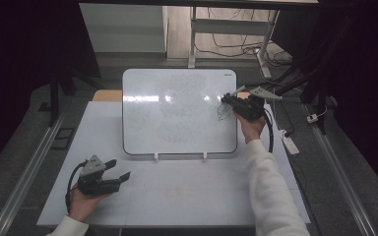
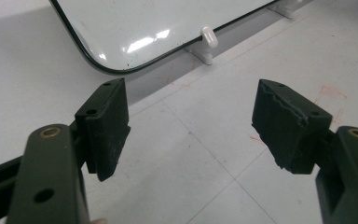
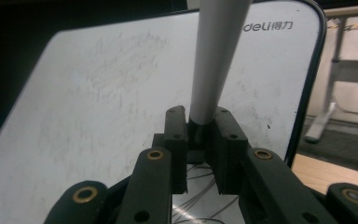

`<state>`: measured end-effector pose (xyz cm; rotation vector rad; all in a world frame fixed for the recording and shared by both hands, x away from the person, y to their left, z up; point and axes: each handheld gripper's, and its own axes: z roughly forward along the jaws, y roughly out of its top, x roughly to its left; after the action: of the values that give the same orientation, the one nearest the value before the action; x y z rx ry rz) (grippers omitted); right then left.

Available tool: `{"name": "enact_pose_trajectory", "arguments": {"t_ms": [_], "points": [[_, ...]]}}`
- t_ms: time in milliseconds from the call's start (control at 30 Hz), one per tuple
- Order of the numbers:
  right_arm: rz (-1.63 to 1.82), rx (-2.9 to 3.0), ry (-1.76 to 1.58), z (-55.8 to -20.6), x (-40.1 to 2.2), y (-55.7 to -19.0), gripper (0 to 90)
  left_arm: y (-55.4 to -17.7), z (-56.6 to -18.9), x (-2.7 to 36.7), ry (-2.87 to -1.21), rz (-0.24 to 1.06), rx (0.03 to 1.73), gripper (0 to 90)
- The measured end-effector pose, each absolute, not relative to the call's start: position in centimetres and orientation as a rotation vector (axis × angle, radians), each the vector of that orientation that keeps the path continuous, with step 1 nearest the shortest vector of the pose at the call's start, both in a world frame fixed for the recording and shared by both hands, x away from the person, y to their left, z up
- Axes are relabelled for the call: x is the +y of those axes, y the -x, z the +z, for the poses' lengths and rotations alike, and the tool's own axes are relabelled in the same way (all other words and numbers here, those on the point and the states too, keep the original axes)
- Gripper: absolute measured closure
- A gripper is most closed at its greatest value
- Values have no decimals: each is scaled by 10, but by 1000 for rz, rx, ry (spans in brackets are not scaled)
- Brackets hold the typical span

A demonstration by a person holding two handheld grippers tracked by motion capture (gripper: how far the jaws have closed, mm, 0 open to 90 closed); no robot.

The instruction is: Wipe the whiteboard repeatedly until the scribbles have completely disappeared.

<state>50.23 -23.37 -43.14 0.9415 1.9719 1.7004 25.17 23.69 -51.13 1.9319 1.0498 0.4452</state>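
The right gripper [image 3: 200, 126] clamps a white marker pen [image 3: 216, 56] against the right side of the propped glossy whiteboard [image 1: 177, 108]. Pressing too hard could tip the whiteboard. The left gripper [image 1: 120, 169] rests released on the worktop [image 1: 187, 196].

Whiteboards: one [image 1: 179, 110], propped upright on the table [image 1: 177, 196]
Whiteboard feet: two white clips [image 1: 156, 157] at its lower edge
Marker pens: one [image 3: 214, 60], white-barrelled
Claws: two, a left claw [image 1: 119, 169] and a right claw [image 1: 225, 100]
Hands: two, one on each claw
Power strips: one [image 1: 290, 143], on the floor
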Motion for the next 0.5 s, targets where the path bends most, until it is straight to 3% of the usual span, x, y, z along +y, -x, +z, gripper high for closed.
{"name": "enact_pose_trajectory", "arguments": {"t_ms": [133, 333, 500], "points": [[1644, 2120, -813, -443, -216, -490, 780, -254, -513, 238, -1929, 440, 1057, 282], [1668, 1941, -929, -435, -240, -496, 780, -251, -511, 236, -1933, 445, 1047, 281], [1657, 2093, -819, -447, -219, -485, 780, -255, -513, 237, -1938, 438, 1057, 282]]}}
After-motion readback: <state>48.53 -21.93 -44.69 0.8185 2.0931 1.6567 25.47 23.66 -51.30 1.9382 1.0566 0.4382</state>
